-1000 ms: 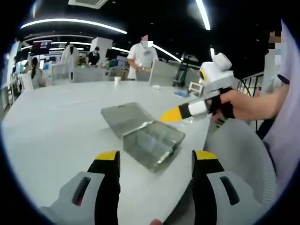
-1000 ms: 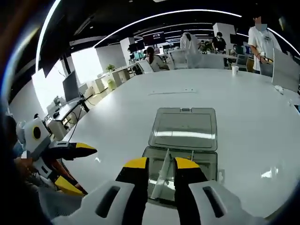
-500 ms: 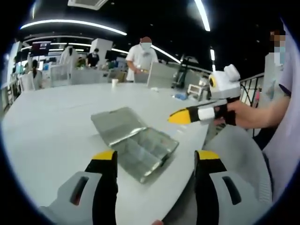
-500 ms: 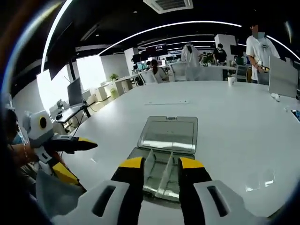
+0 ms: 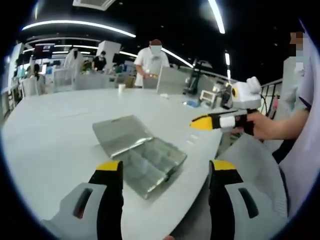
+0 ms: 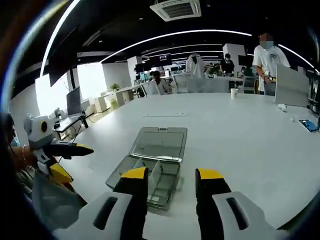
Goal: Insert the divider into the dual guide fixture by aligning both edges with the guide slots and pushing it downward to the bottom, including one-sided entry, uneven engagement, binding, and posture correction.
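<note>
On a white table, a clear compartment box lies open, lid flat behind it.

An upright divider stands inside the box tray among its compartments. Right gripper hovers just above the tray's near edge, jaws spread and holding nothing. Left gripper floats off to the side near the box, jaws wide apart and empty. People stand and sit at desks far behind.

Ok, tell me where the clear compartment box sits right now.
The compartment box lies open on the white table, just ahead of the right gripper; in the left gripper view it sits centre, above the left gripper.
</note>
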The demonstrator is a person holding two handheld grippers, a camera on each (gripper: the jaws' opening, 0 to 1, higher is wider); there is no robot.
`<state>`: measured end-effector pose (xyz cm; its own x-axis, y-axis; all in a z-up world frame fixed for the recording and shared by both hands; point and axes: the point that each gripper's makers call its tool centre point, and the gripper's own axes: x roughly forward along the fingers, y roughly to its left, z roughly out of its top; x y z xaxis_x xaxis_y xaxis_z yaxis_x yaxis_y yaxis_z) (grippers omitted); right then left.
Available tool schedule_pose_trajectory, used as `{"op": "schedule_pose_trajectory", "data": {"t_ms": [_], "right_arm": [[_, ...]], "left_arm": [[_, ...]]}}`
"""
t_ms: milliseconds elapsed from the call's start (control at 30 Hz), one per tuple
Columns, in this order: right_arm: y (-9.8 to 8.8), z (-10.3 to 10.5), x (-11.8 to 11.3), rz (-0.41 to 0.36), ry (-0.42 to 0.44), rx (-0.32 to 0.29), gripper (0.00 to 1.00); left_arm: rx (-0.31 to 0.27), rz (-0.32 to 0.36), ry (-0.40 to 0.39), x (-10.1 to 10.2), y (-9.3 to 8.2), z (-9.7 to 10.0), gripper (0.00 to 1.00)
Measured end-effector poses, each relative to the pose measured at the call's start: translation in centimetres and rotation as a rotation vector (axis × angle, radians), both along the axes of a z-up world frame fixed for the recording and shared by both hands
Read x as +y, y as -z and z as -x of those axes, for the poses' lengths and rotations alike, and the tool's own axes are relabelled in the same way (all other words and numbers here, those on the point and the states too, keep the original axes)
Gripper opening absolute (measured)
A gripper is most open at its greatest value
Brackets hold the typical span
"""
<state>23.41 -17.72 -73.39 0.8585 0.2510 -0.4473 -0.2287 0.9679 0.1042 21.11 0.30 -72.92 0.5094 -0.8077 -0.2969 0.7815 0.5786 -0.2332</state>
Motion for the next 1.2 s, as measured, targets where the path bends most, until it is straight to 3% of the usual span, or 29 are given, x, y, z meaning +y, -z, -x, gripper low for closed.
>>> {"op": "schedule_pose_trajectory", "data": {"t_ms": [67,267,467,767,1200], "right_arm": [[-0.1,0.1,-2.0,0.027,0.032,-0.013,0.36],[0.9,0.9,-8.2,0.092,0.141,0.031,0.42],[1.8,1.3,-12.2,0.141,0.191,0.063,0.42],[4.3,1.6,-16.8,0.213,0.230,0.116,0.33],[8.4,1.5,-20.0,0.229,0.227,0.207,0.32]], "left_arm": [[-0.001,0.003,0.001,-0.2,-0.1,0.0,0.68],[-0.004,0.000,0.010,-0.9,-0.4,0.1,0.68],[-0.004,-0.004,0.019,-1.8,-0.5,0.3,0.68],[-0.004,-0.015,0.017,-3.1,-0.9,0.6,0.69],[-0.004,-0.037,-0.029,-4.1,-1.1,0.8,0.69]]}}
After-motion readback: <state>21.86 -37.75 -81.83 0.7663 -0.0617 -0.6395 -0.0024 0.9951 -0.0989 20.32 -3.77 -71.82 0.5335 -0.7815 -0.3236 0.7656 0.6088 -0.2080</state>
